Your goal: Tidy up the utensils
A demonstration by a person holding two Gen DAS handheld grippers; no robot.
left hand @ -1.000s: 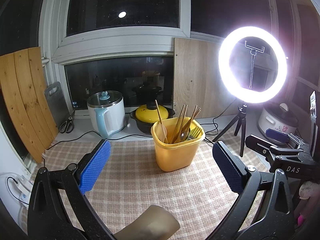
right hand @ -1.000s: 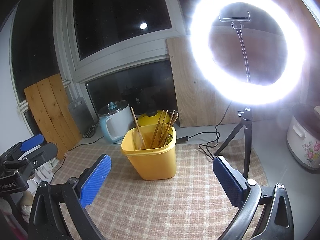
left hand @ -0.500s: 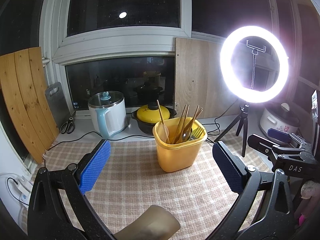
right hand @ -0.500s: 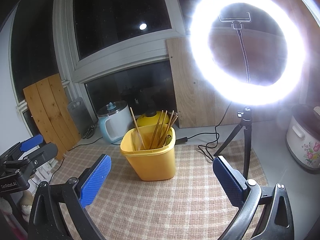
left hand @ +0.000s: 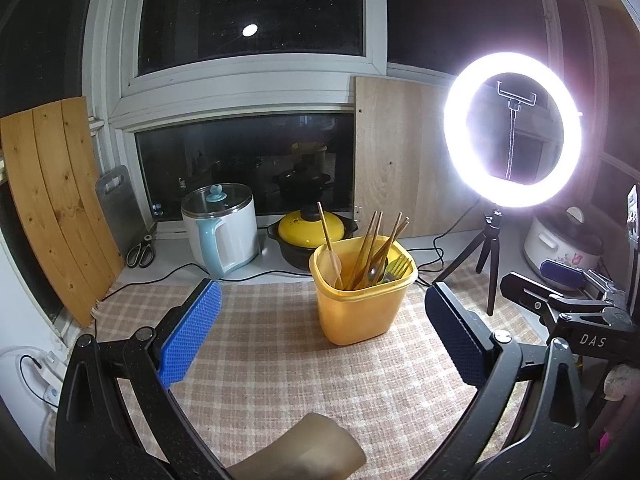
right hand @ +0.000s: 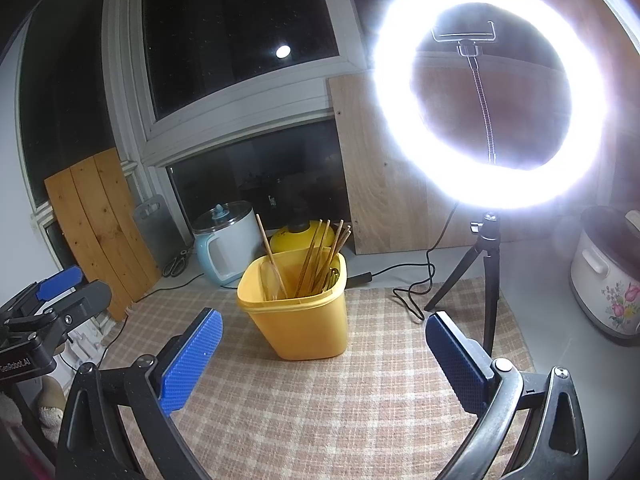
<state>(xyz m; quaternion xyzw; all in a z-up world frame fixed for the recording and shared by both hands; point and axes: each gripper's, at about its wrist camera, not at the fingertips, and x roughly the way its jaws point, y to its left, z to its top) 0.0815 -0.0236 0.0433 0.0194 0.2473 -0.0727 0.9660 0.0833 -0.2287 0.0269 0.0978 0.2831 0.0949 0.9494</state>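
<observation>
A yellow plastic bin (left hand: 360, 304) (right hand: 300, 320) stands on the checked mat and holds wooden chopsticks (left hand: 370, 248) (right hand: 316, 256), a wooden spoon (left hand: 332, 256), a metal spoon and a yellow fork (left hand: 396, 266). My left gripper (left hand: 320, 332) is open and empty, a short way in front of the bin. My right gripper (right hand: 324, 356) is also open and empty, with the bin just beyond its blue pads (right hand: 188, 360). Each gripper shows at the edge of the other's view, the right gripper (left hand: 560, 292) and the left gripper (right hand: 52, 300).
A ring light on a tripod (left hand: 492, 256) (right hand: 488, 272) stands right of the bin, cables trailing behind. At the back are a white kettle (left hand: 224, 236), a yellow-lidded pot (left hand: 312, 232), scissors (left hand: 140, 248), leaning wooden boards (left hand: 52, 208) and a floral cooker (right hand: 608, 276).
The bin has shifted slightly in both views as the grippers drifted a little. Both grippers stay open and empty.
</observation>
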